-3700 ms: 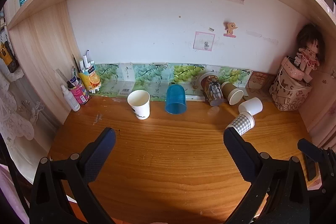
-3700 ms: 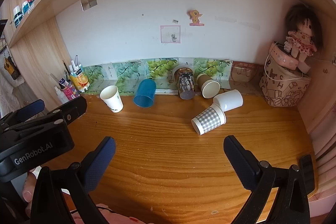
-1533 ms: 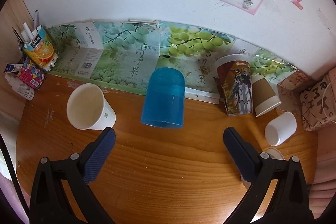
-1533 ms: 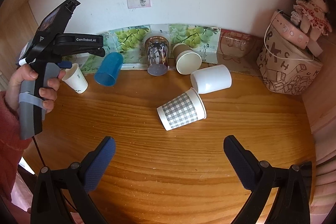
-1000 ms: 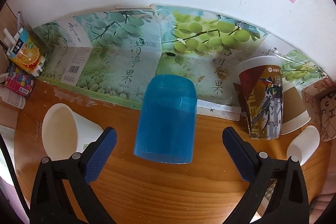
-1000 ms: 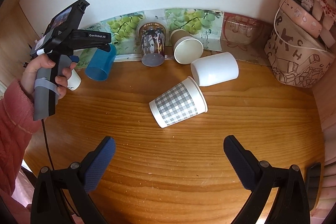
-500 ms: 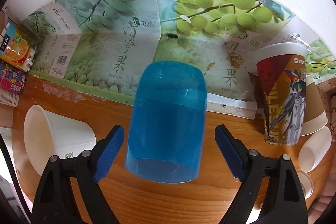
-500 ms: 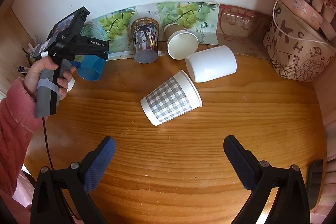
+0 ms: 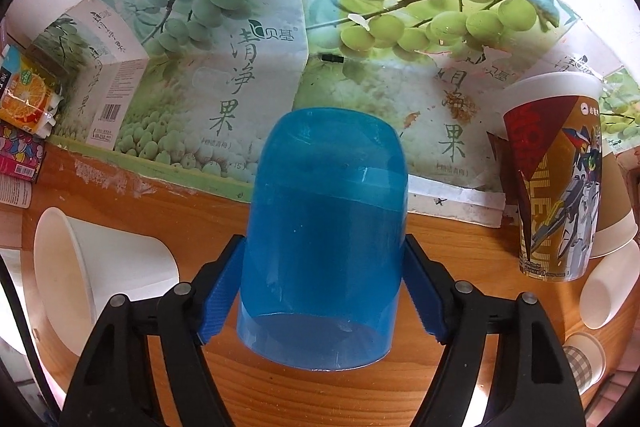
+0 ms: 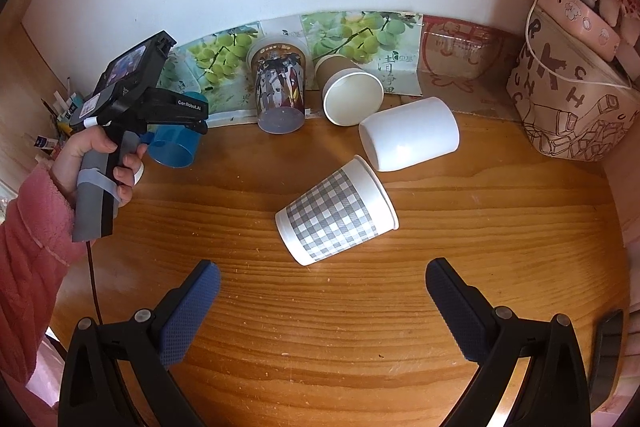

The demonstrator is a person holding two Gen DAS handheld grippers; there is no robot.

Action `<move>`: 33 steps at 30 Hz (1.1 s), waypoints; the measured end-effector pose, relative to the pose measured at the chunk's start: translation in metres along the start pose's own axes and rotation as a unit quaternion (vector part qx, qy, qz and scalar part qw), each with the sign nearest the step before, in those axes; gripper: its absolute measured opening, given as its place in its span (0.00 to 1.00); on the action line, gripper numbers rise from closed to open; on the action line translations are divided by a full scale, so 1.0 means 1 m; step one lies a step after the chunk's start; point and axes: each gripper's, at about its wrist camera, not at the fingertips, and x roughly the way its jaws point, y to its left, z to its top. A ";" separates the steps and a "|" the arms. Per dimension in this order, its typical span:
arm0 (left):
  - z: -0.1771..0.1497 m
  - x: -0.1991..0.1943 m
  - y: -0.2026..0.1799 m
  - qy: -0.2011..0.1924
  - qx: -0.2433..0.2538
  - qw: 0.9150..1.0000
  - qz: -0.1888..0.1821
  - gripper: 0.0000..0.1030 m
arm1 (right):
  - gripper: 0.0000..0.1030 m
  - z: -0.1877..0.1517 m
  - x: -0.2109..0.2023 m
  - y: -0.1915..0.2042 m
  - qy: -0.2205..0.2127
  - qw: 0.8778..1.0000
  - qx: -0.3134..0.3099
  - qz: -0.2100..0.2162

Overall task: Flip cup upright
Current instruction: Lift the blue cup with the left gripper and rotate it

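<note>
I'm now clamping my left tool (image 9: 322, 291) on the inverted blue cup (image 9: 324, 239), w/ pads just closed from apart, so flipping's next; right tool (image 10: 322, 311) hanging open.

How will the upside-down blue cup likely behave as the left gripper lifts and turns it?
The blue cup looks like thin translucent plastic, so probably light and slightly squeezable. Its smooth, tapered wall may slip between the left gripper pads. Empty, it should turn over easily.

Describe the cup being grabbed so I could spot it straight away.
Look along the grape-printed cardboard at the back of the wooden desk. The blue cup stands there upside down between the left gripper fingers. It is the only see-through blue plastic one; the rest are paper.
</note>
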 end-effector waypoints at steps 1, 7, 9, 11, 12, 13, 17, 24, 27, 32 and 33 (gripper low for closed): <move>0.000 0.001 0.001 0.000 0.000 1.000 -0.002 0.76 | 1.00 0.001 0.001 0.001 -0.002 1.000 0.000 0.002; -0.003 -0.002 0.007 0.004 0.000 1.000 -0.009 0.76 | 1.00 0.007 0.009 0.015 -0.014 1.000 -0.022 0.007; -0.003 -0.002 0.009 0.007 -0.001 1.000 -0.010 0.75 | 1.00 0.009 0.012 0.019 -0.017 0.999 -0.027 0.011; -0.003 -0.001 0.010 0.010 0.002 1.000 -0.011 0.75 | 1.00 0.010 0.015 0.023 -0.018 0.999 -0.033 0.016; -0.005 -0.001 0.011 0.012 0.005 1.000 -0.011 0.75 | 1.00 0.011 0.017 0.025 -0.018 0.999 -0.035 0.018; -0.005 -0.001 0.011 0.013 0.007 1.000 -0.011 0.75 | 1.00 0.011 0.018 0.027 -0.018 0.999 -0.038 0.019; -0.010 -0.001 0.011 0.012 0.020 1.000 -0.012 0.75 | 1.00 0.012 0.022 0.033 -0.024 0.998 -0.046 0.024; -0.021 -0.006 0.010 0.008 0.041 0.999 -0.006 0.75 | 1.00 0.010 0.029 0.038 -0.033 0.998 -0.049 0.034; -0.029 -0.011 0.010 0.001 0.060 0.998 -0.004 0.75 | 1.00 0.011 0.033 0.040 -0.038 0.997 -0.054 0.038; -0.043 -0.027 0.006 -0.013 0.100 0.995 -0.004 0.75 | 1.00 0.011 0.037 0.043 -0.048 0.996 -0.060 0.043; -0.045 -0.032 0.004 -0.016 0.109 0.994 -0.003 0.75 | 1.00 0.011 0.037 0.044 -0.051 0.996 -0.062 0.041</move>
